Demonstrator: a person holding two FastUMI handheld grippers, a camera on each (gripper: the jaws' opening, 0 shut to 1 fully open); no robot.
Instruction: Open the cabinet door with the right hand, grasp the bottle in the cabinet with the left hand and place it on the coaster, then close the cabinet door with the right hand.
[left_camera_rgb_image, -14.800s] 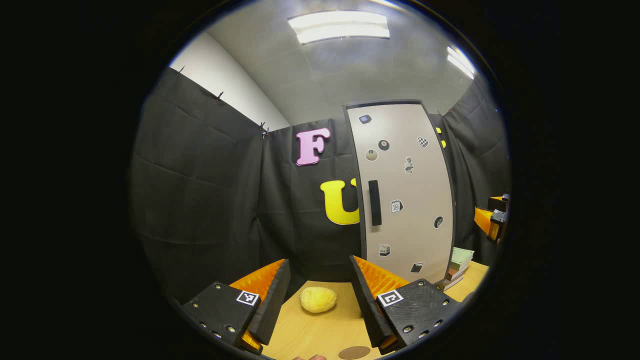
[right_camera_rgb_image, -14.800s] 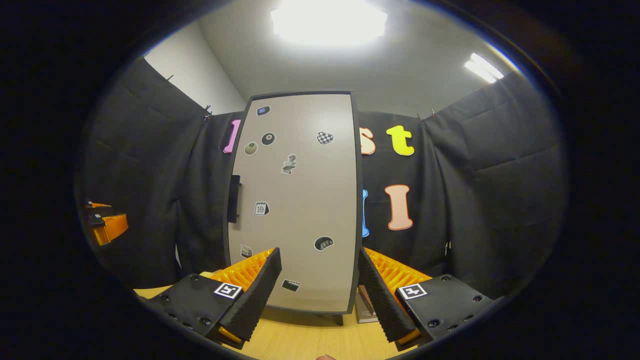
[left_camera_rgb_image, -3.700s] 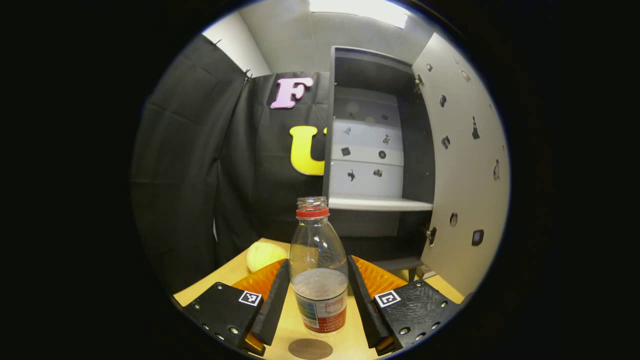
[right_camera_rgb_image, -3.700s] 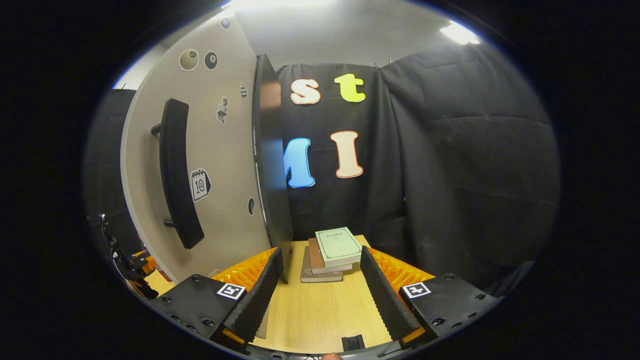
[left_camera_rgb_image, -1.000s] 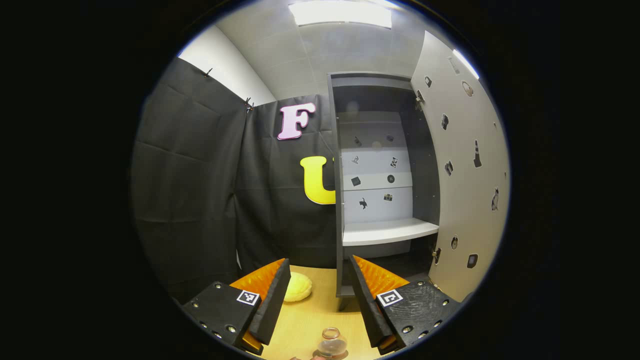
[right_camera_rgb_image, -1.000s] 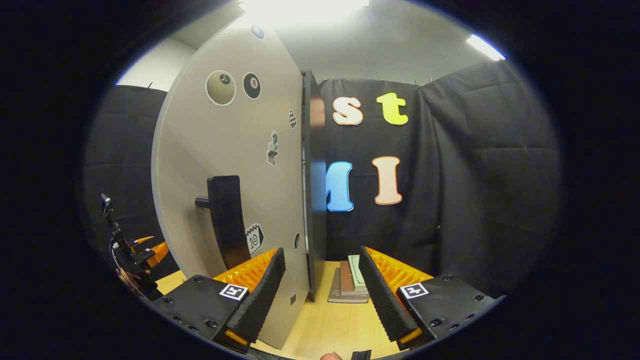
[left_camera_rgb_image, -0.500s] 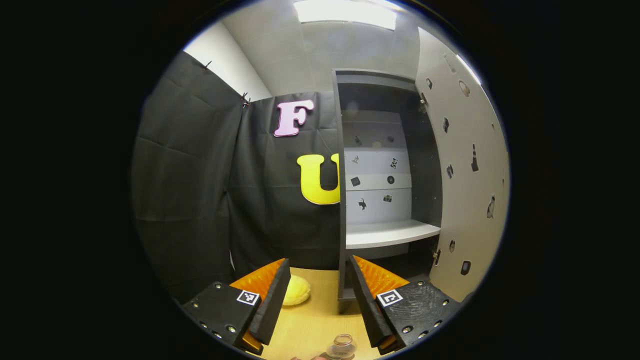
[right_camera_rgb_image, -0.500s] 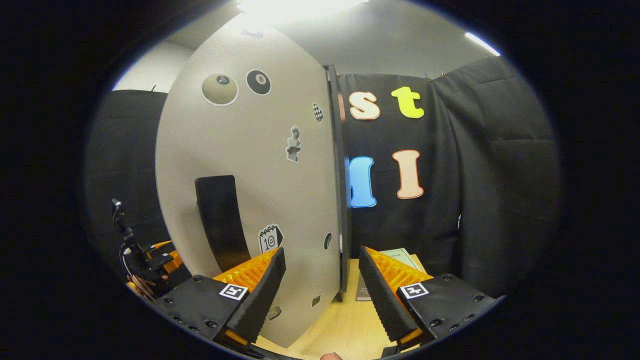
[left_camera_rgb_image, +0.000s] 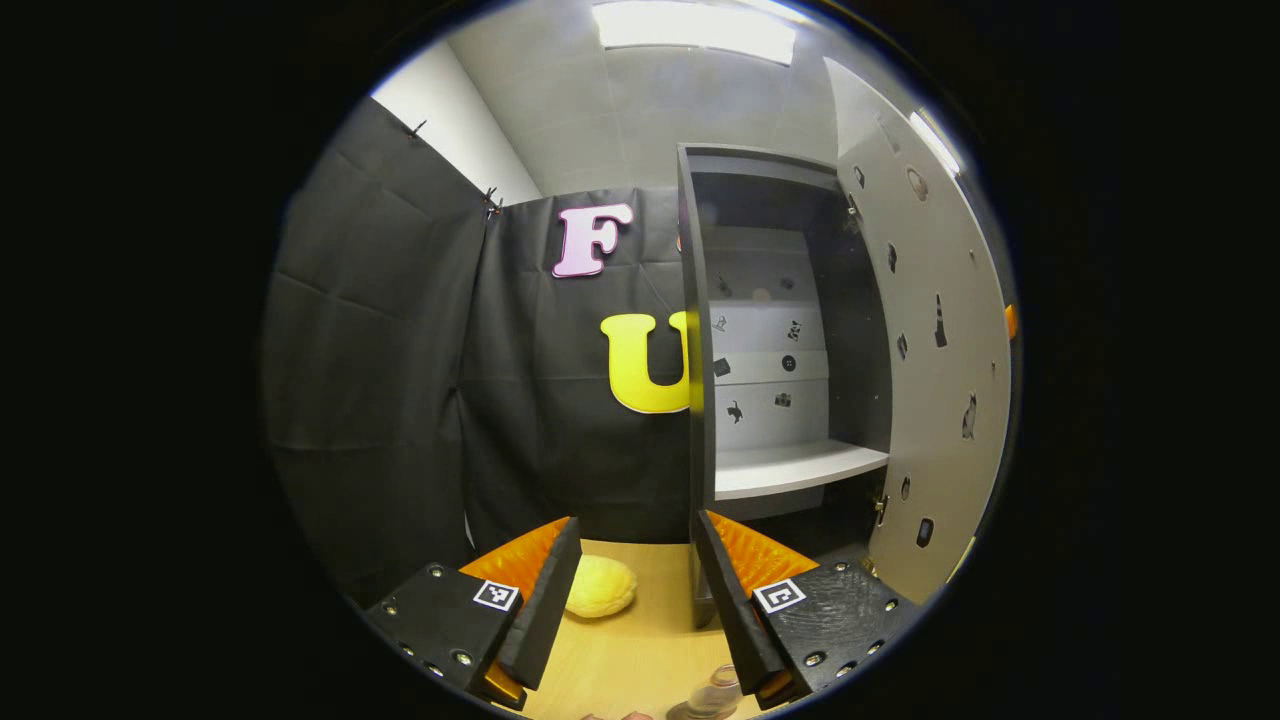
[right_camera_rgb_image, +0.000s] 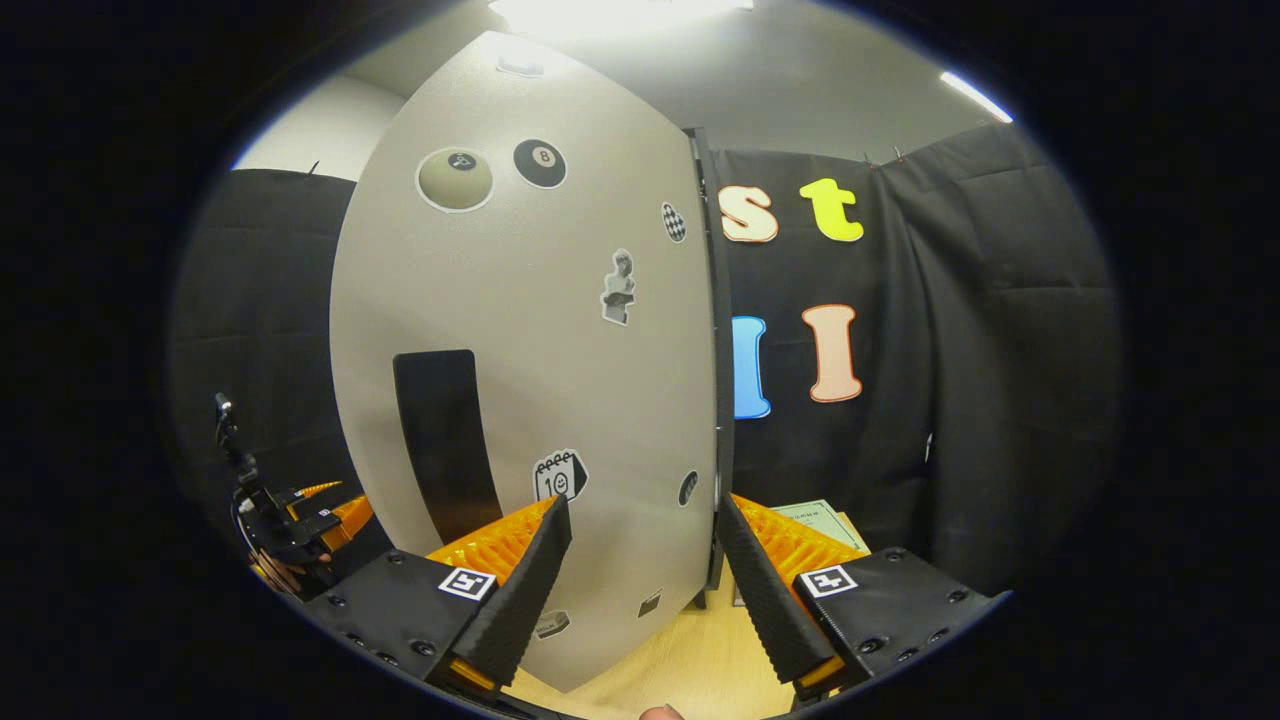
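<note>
Black cloth walls close in my booth under bright ceiling panels, with a pale wooden table (left_camera_rgb_image: 640, 650) below. From my left gripper (left_camera_rgb_image: 633, 590), fingers spread wide and empty, I see the cabinet (left_camera_rgb_image: 790, 330) standing open, a white shelf inside, a yellow sponge-like lump (left_camera_rgb_image: 600, 587) nearby, and the bottle (left_camera_rgb_image: 712, 692) at the bottom edge. My right gripper (right_camera_rgb_image: 640, 570), also wide apart and empty, faces the cabinet door (right_camera_rgb_image: 540, 380) close up, with its black handle (right_camera_rgb_image: 445, 440).
</note>
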